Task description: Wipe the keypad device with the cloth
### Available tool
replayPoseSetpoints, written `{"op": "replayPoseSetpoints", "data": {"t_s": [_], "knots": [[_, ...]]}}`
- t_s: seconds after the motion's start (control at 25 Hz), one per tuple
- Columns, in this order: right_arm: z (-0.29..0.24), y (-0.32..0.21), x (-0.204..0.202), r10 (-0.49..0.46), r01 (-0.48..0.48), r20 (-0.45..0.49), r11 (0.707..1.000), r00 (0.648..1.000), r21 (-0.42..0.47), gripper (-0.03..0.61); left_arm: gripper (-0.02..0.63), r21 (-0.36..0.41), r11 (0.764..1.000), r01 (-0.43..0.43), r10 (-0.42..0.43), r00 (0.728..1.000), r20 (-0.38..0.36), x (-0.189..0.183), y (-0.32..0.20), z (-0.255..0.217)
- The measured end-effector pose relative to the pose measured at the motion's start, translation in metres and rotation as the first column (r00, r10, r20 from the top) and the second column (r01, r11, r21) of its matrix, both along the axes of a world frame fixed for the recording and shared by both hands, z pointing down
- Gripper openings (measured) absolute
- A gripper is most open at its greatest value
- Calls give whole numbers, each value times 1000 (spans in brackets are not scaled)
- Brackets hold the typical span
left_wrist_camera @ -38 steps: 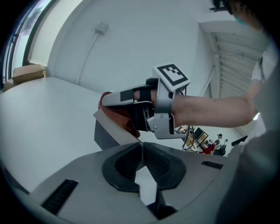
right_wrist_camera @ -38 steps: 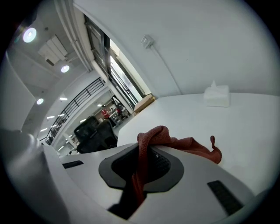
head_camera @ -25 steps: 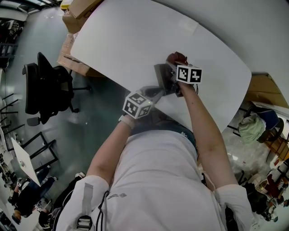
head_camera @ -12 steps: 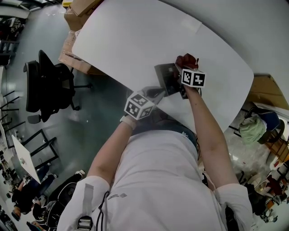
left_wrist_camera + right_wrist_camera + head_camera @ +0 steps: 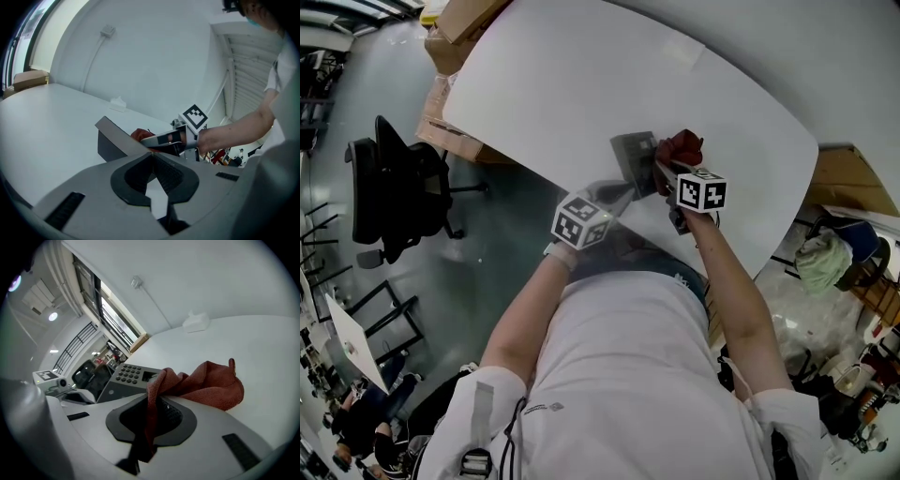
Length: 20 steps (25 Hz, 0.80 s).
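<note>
The cloth (image 5: 206, 385) is pinched by the right gripper (image 5: 152, 411); the keypad device (image 5: 129, 376) is clamped edgewise by the left gripper (image 5: 151, 157).

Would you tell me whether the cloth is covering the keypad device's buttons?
No, the cloth hangs bunched from the right gripper, beside the keypad device, whose buttons show uncovered.

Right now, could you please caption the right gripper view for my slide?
Right tongs pinch a red cloth beside the keypad device on a white table.
</note>
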State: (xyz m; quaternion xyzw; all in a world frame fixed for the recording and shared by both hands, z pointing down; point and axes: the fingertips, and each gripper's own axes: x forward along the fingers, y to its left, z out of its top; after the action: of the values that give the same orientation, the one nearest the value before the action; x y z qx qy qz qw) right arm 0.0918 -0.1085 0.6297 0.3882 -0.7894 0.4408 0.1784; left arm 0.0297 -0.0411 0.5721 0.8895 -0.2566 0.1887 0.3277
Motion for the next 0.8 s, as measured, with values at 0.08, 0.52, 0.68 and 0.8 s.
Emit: {"op": "replayPoseSetpoints", "data": {"t_s": [0.08,0.52,0.68,0.8], "knots": [[-9,9,-10,-17,17,25,1000,1000,9,51,12,2,1000,8,-8,1000,-2,-1,-1,1],[-58,30,-23,97,-105,116,992,989,67,51,11,62,998,-6,5,1000,12,5,-3,-4],[-96,35,-16,206,-222,103,958,973,180,51,11,105,994,6,3,996,-86,-8,-7,-37],[-140,40,-9,269,-292,117,914,956,283,51,11,172,985,2,23,989,-143,-25,-9,-75]]}}
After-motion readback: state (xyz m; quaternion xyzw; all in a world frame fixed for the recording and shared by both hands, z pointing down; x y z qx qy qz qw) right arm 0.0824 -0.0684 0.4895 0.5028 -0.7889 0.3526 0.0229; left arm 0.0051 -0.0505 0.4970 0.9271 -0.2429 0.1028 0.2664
